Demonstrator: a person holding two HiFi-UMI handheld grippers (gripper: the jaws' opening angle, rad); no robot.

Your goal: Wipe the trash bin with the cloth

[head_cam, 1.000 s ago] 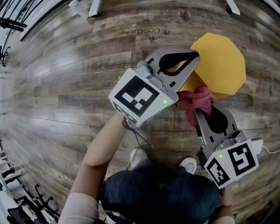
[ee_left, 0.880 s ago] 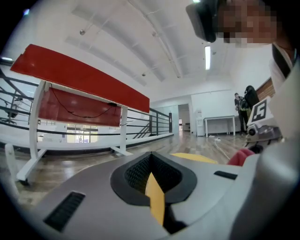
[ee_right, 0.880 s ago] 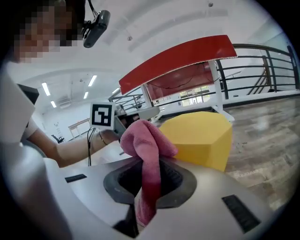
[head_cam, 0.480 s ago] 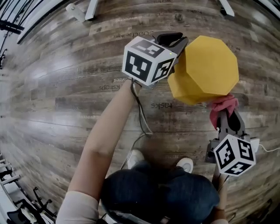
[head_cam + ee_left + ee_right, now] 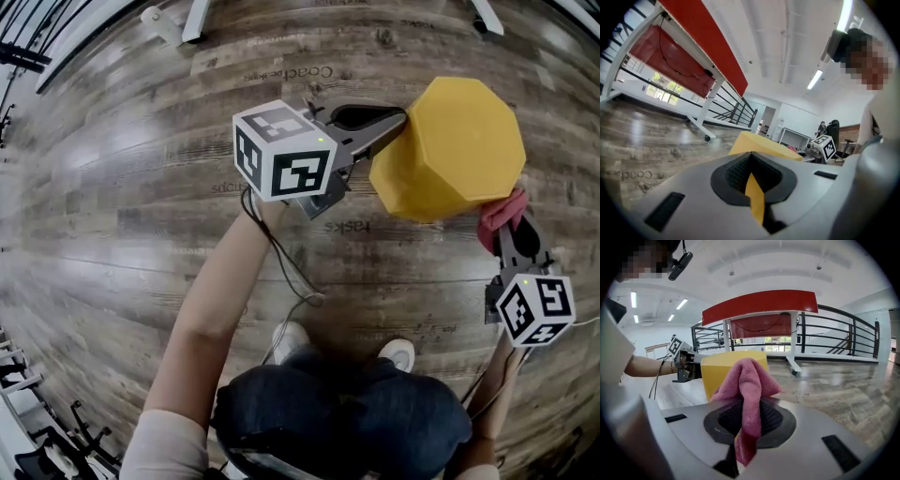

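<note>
Nearest, on the right, the right hand-held gripper (image 5: 512, 232) is clenched on the pink cloth (image 5: 500, 210), which bunches above its jaws and hangs down between them. A second ago the cloth lay at the near left corner of the yellow trash bin (image 5: 455, 150), between the two tools. Half a second ago it was at the near right corner, and now it sits against the bin's right edge. It has travelled along the bin's near side from left to right, which reads as one wiping pass, probably just finishing.

Farther off and to the left, the left hand-held gripper (image 5: 397, 126) has just closed its jaws. A thin yellow edge of the bin stands between them, so it is grasping the bin at its left edge. This fresh hold looks meant to steady the bin against the push of the cloth.

The bin turns a closed eight-sided face toward the head view, above the wooden floor (image 5: 141, 206). I cannot tell whether it rests there or is lifted. Its far side seems not yet wiped, so the cloth would have to be carried round it or the bin turned.
</note>
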